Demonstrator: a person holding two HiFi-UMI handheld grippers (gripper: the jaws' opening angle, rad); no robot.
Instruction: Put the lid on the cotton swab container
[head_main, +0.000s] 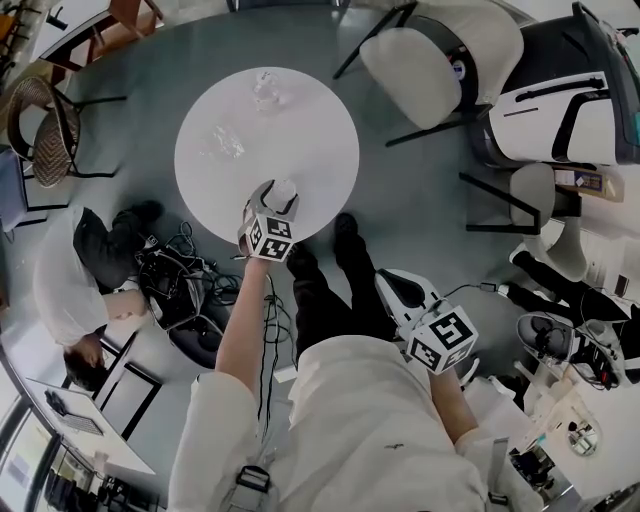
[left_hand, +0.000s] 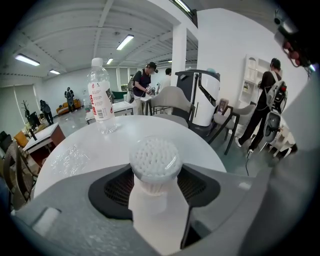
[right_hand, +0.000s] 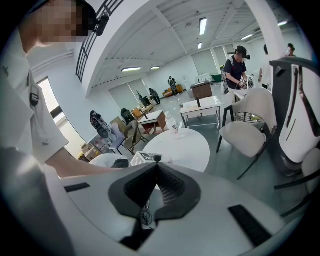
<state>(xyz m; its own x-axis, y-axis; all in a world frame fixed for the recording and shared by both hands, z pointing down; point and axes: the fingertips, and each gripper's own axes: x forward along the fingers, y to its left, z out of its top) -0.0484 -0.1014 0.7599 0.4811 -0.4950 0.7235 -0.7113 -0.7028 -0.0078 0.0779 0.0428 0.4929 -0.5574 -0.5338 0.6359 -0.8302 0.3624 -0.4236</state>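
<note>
My left gripper (head_main: 278, 195) stands at the near edge of the round white table (head_main: 310, 140). It is shut on the cotton swab container (left_hand: 155, 161), a small clear round tub packed with white swab heads, upright between the pads. A glossy sheen lies over the swab tops; whether a clear lid covers them I cannot tell. In the head view the container (head_main: 285, 190) shows just past the marker cube. My right gripper (head_main: 398, 288) hangs low beside the person's right hip, off the table, shut with nothing between its jaws (right_hand: 156, 167).
A clear water bottle (head_main: 267, 90) (left_hand: 101, 95) stands at the table's far side. A crinkled clear plastic piece (head_main: 225, 142) (left_hand: 70, 157) lies to the left. Chairs (head_main: 430, 60) ring the table; a person crouches over cables (head_main: 170, 270) on the floor at the left.
</note>
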